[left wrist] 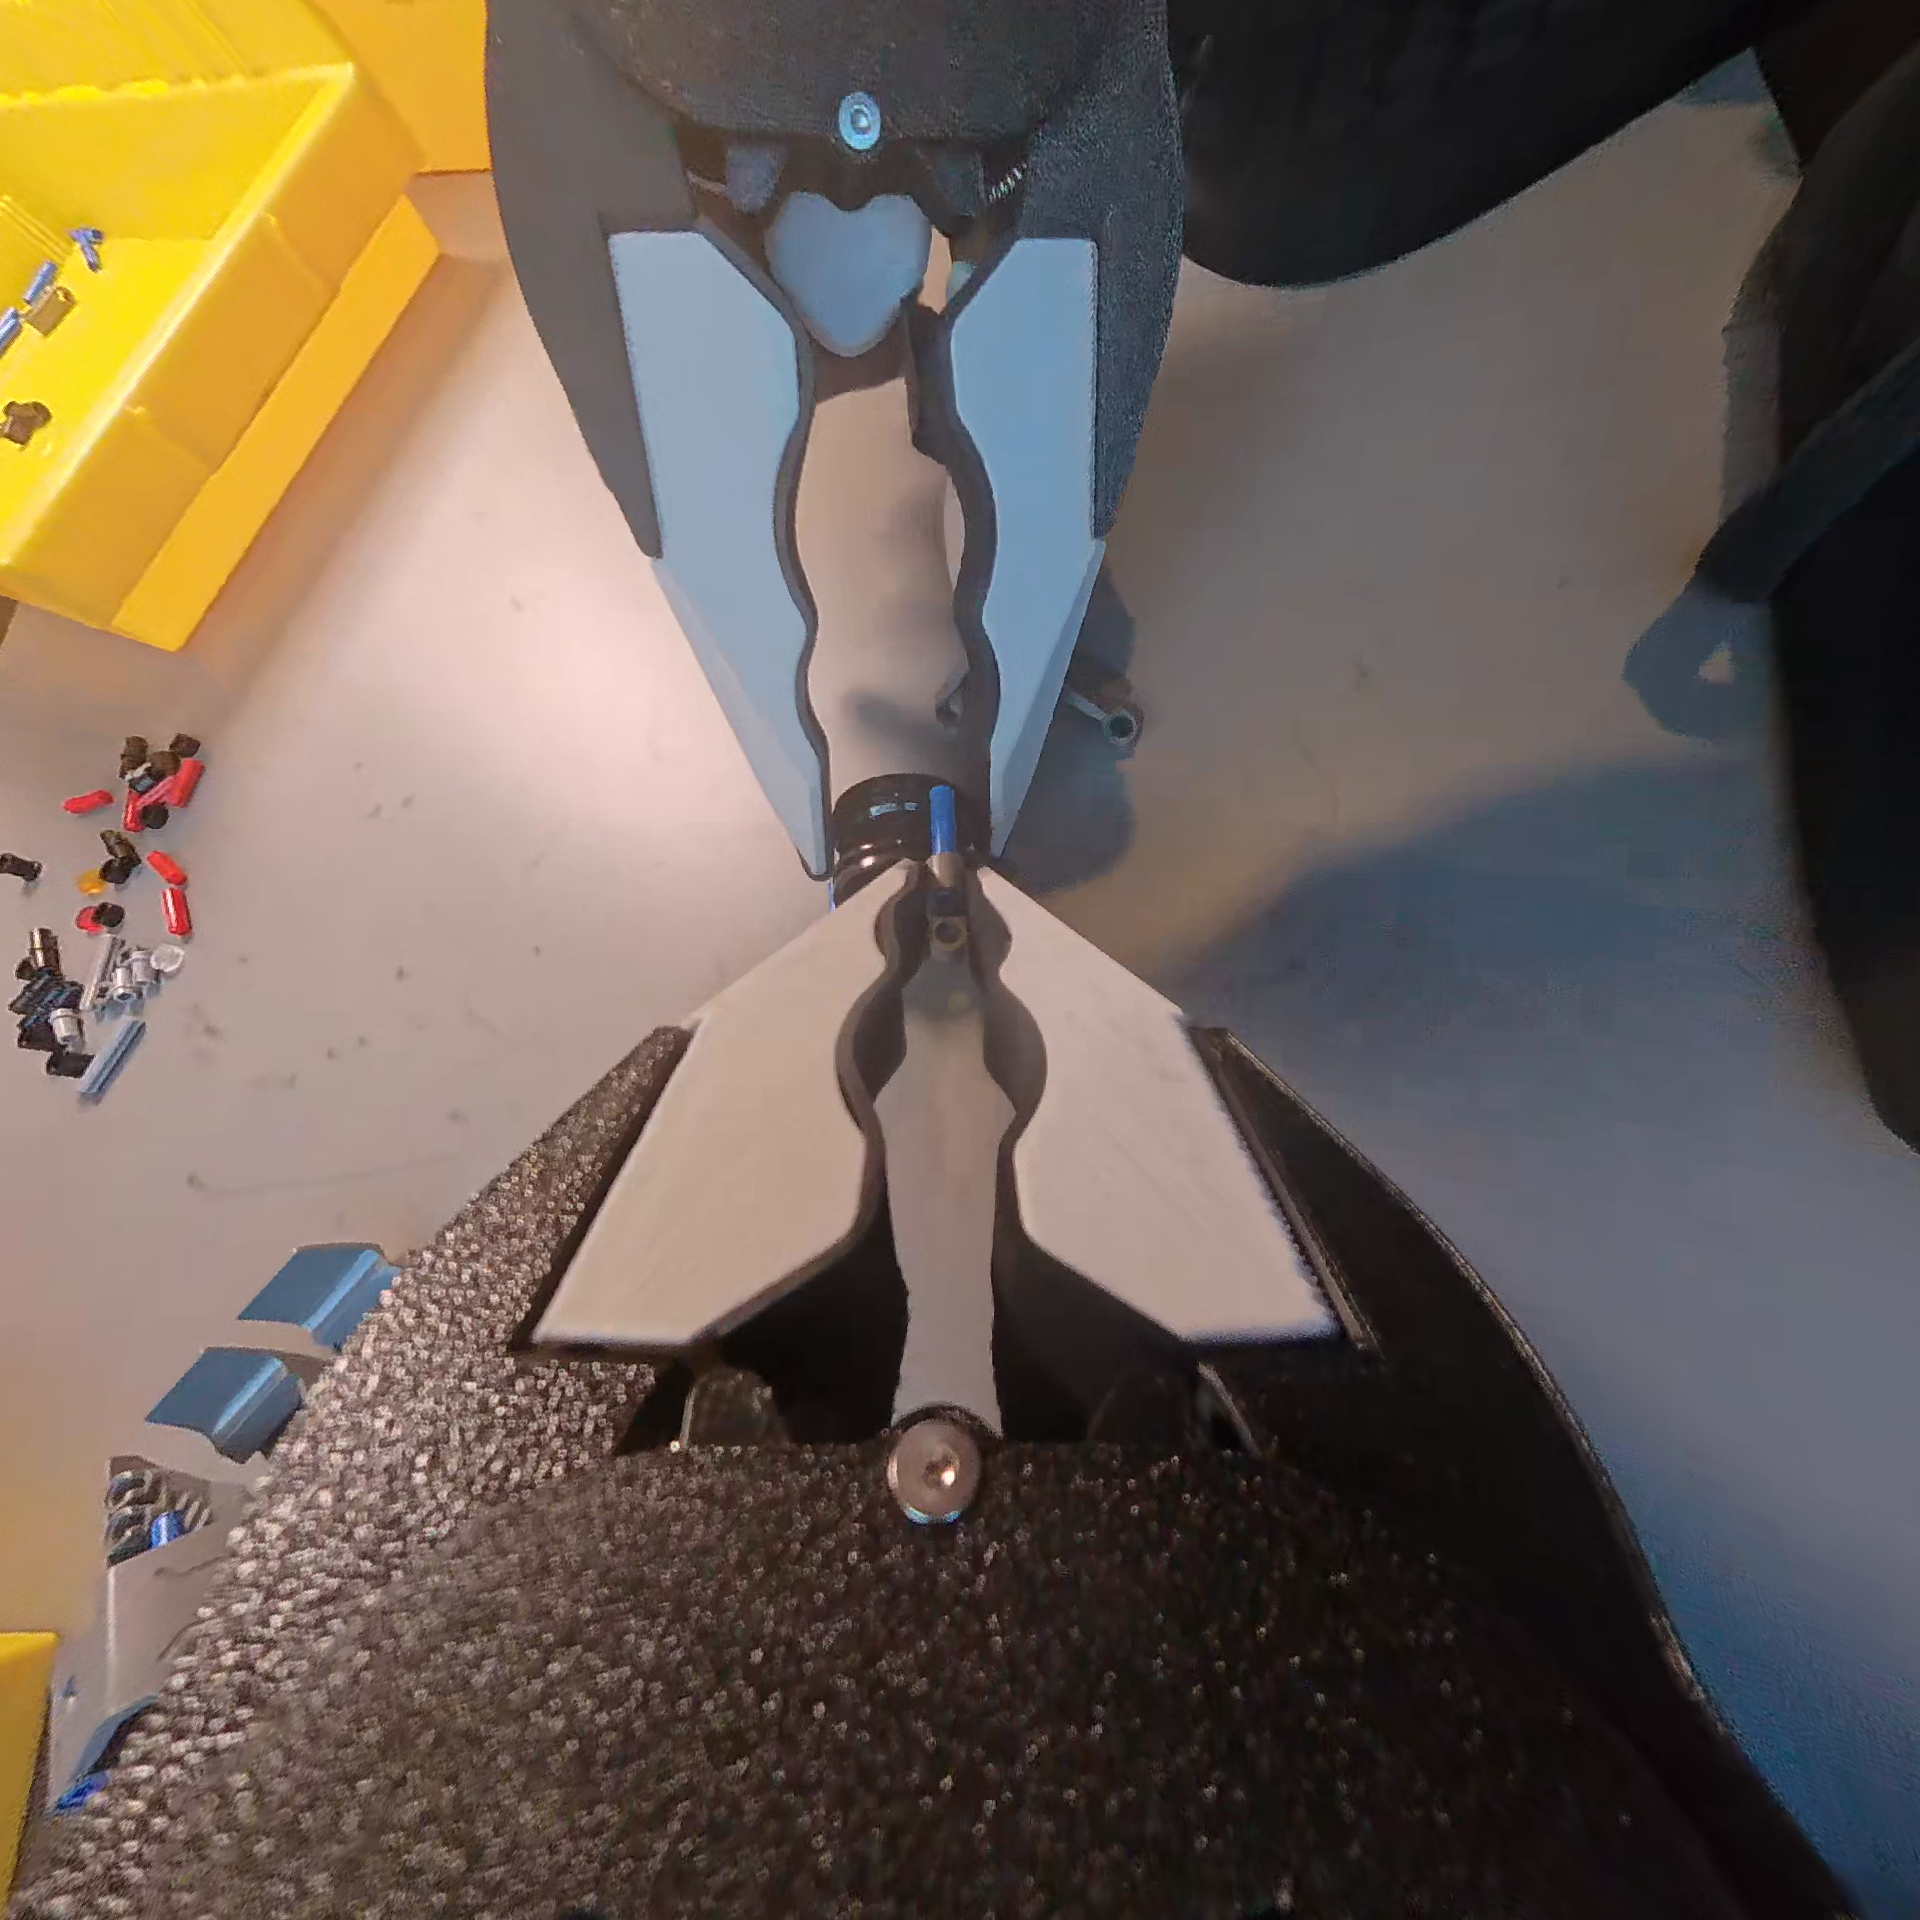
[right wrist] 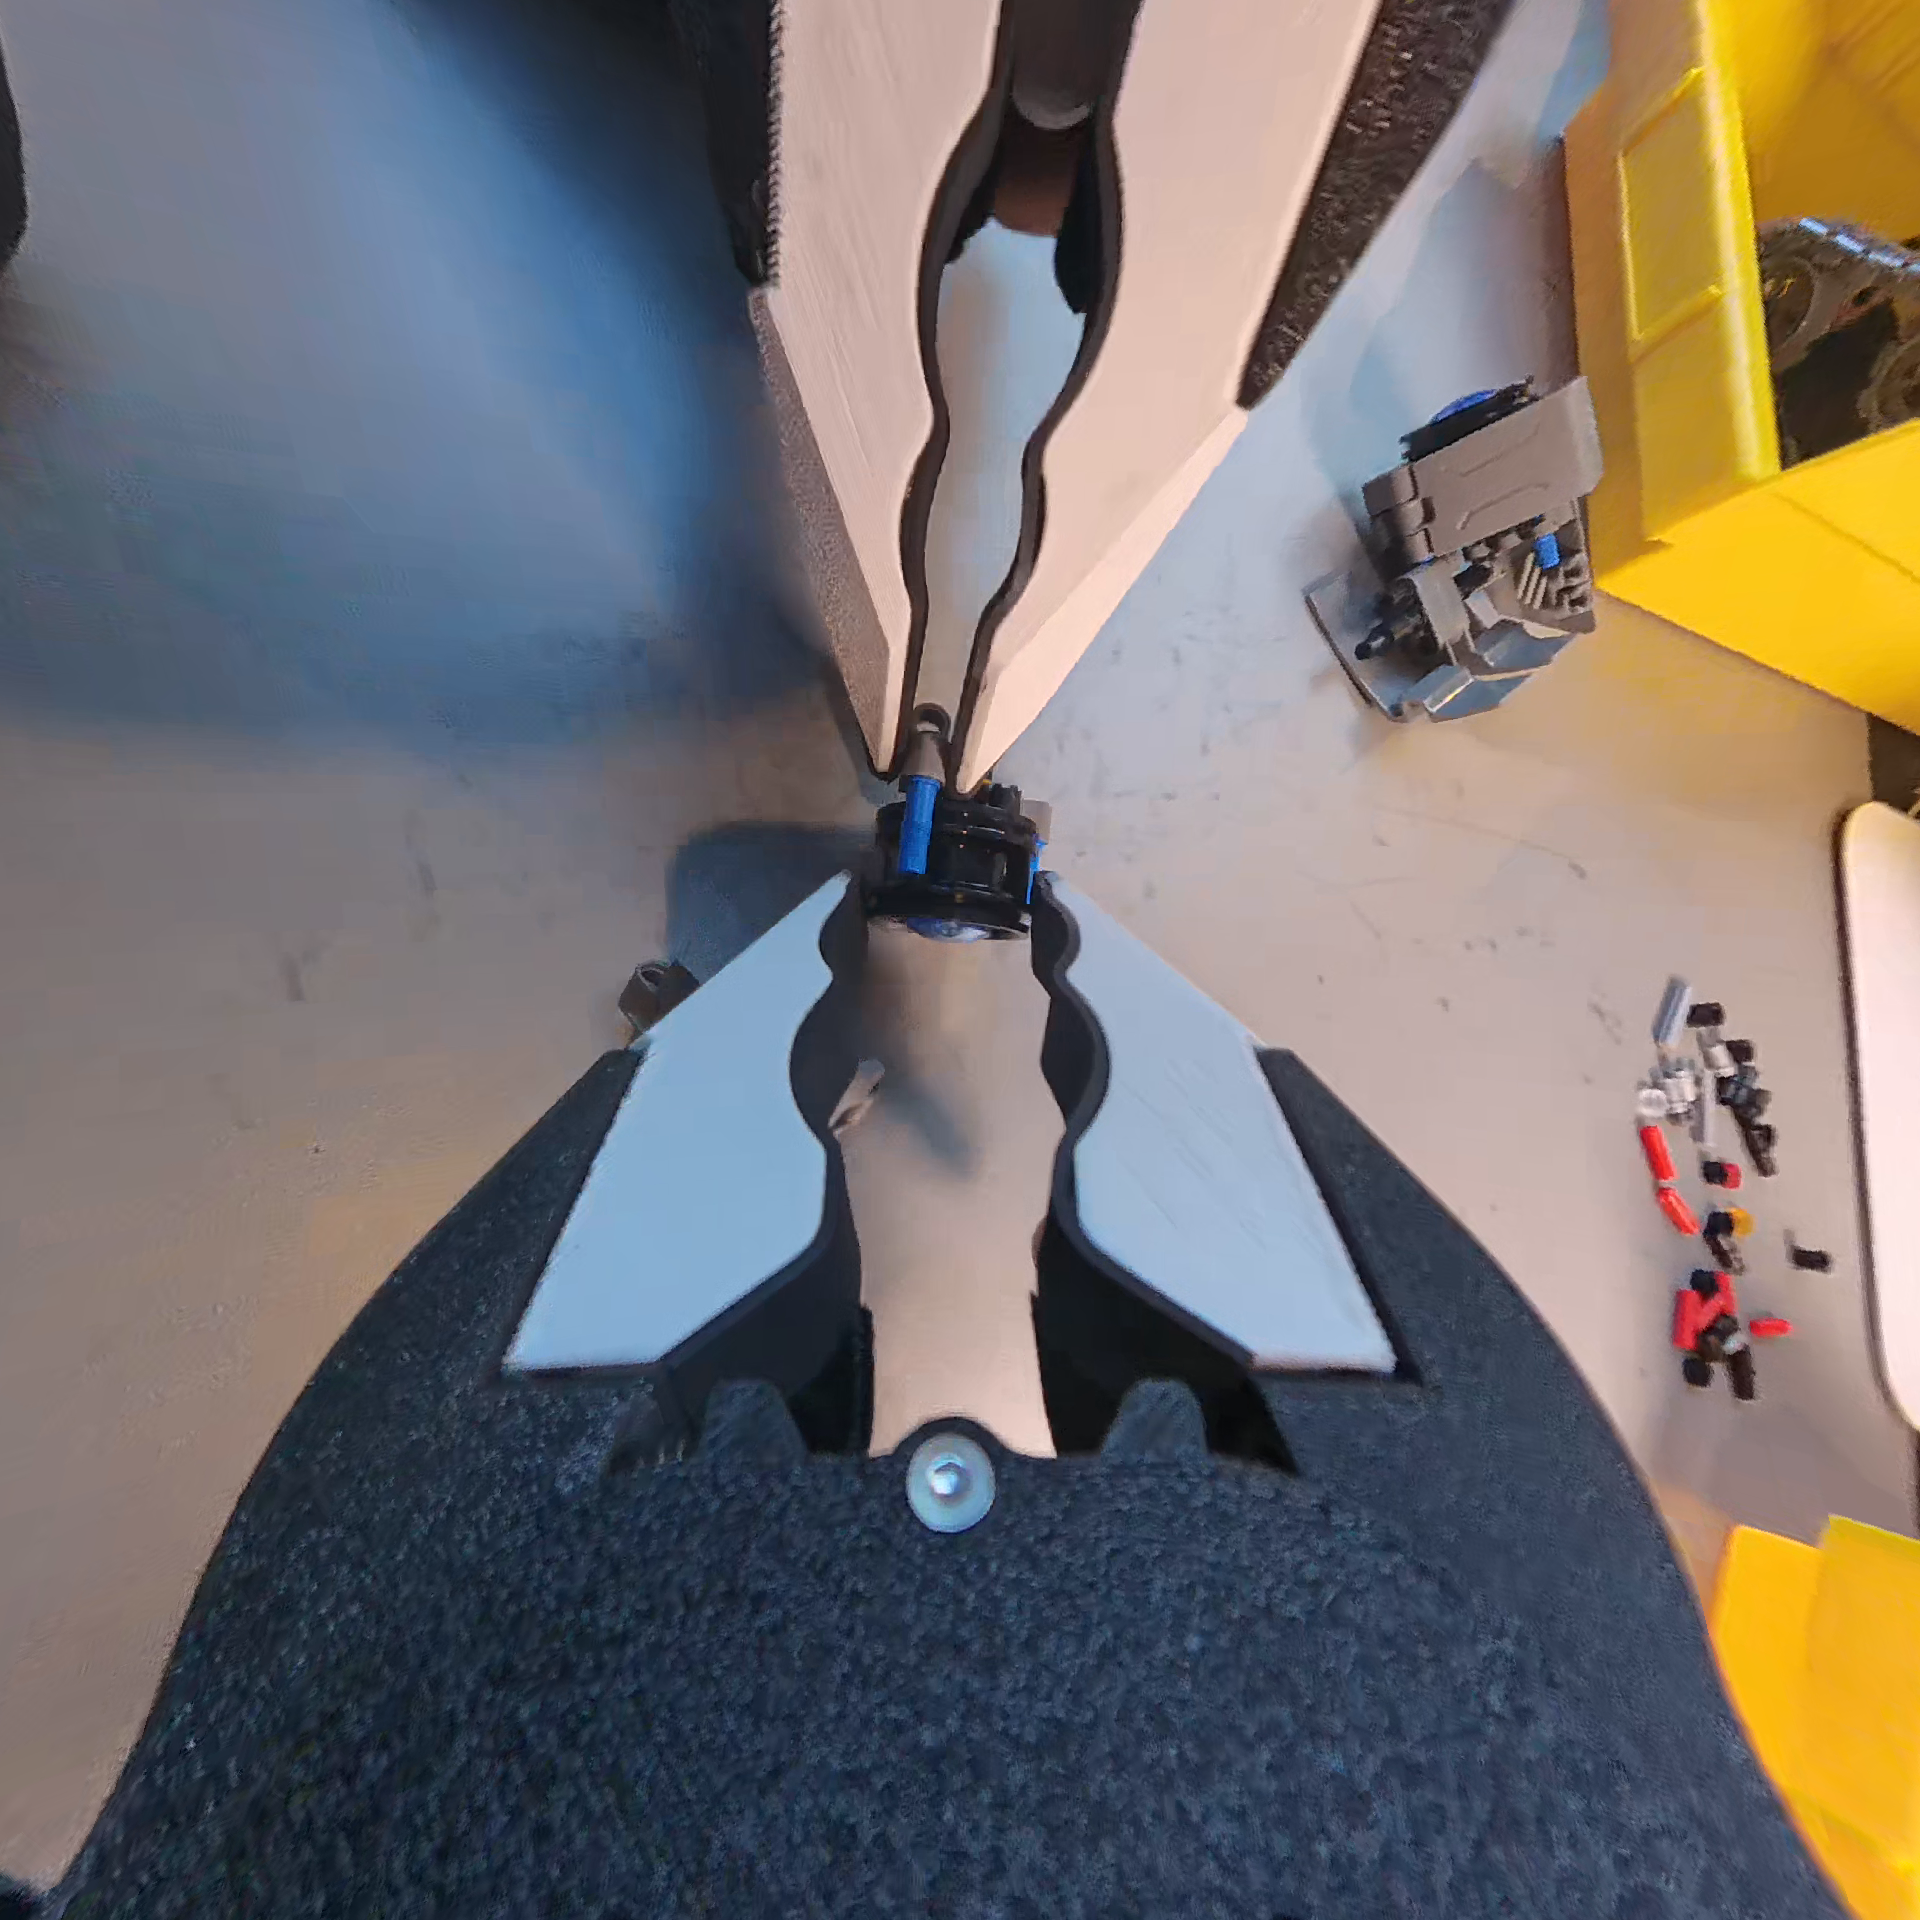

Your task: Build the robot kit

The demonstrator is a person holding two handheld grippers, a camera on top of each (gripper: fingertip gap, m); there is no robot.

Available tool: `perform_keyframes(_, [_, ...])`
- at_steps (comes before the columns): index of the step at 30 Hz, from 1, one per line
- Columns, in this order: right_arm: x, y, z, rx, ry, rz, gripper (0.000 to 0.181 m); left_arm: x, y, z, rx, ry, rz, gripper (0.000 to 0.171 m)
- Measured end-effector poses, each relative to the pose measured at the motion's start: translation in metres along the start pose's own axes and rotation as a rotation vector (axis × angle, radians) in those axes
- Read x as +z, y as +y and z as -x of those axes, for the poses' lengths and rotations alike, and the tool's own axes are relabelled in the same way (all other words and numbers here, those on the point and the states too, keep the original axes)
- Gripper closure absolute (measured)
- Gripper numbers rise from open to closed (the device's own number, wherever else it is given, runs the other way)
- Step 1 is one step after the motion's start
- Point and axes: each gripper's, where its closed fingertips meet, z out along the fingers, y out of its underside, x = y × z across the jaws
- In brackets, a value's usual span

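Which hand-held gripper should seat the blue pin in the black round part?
Left, probably: the left hand-held gripper grips the grey connector carrying the blue pin, its tip at the black round part. The right hand-held gripper only clamps that part.

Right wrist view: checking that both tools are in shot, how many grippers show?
2. The right gripper at bottom centre, shut on a black round part; the left gripper at top, pinching a grey connector. None seems hidden.
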Motion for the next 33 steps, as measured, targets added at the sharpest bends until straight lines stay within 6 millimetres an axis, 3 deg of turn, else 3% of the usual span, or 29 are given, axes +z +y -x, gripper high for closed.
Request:
perform_keyframes(12, [0.0026,-0.0010,0.0002,-0.114,0.034,0.145,0.151,-0.0014,0.0026,-0.0021,0.032,-0.019,0.099,0.165])
perform_keyframes(27, [0.0045,-0.0026,0.0011,-0.120,0.023,0.169,0.151,-0.0036,0.0047,-0.0032,0.073,0.003,0.203,0.165])
perform_keyframes(33, [0.0044,-0.0038,-0.0016,-0.007,0.022,0.068,0.150,-0.0076,0.0030,-0.0024,-0.021,0.028,0.067,0.164])
